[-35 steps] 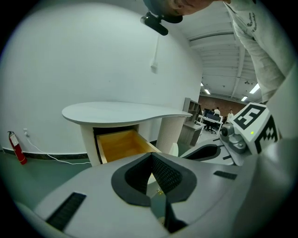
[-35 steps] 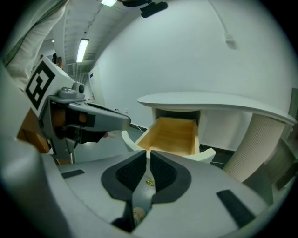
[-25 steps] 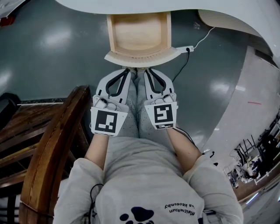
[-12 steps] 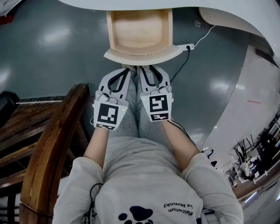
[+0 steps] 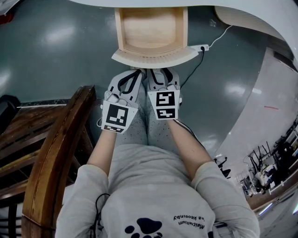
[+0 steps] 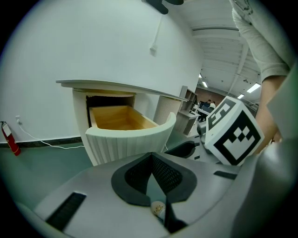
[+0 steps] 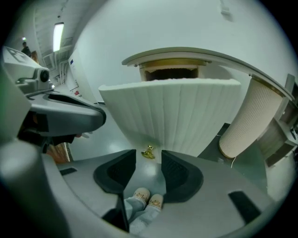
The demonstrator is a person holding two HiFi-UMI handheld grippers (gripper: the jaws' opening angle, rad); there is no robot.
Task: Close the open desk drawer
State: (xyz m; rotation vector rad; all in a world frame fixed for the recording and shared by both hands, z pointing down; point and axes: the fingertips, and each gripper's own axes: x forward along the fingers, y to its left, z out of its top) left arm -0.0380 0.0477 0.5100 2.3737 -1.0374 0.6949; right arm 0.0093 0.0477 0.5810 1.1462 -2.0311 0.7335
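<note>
Drawer (image 5: 150, 56) stands pulled out of the white desk (image 5: 139, 3), just beyond both grippers. Left gripper (image 6: 152, 157) has its jaws pressed together, empty. Right gripper (image 7: 148, 160) has just been opening; its jaws stand apart, with the drawer's brass knob (image 7: 148, 152) at their tips, ungripped.

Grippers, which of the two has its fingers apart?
The right gripper: its fingers have just been opening and stand apart with nothing between them, the drawer's brass knob just beyond. The left gripper's fingers meet at the tips.

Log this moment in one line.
drawer open | left gripper shut, empty | right gripper jaws just opening, nothing between, knob ahead
</note>
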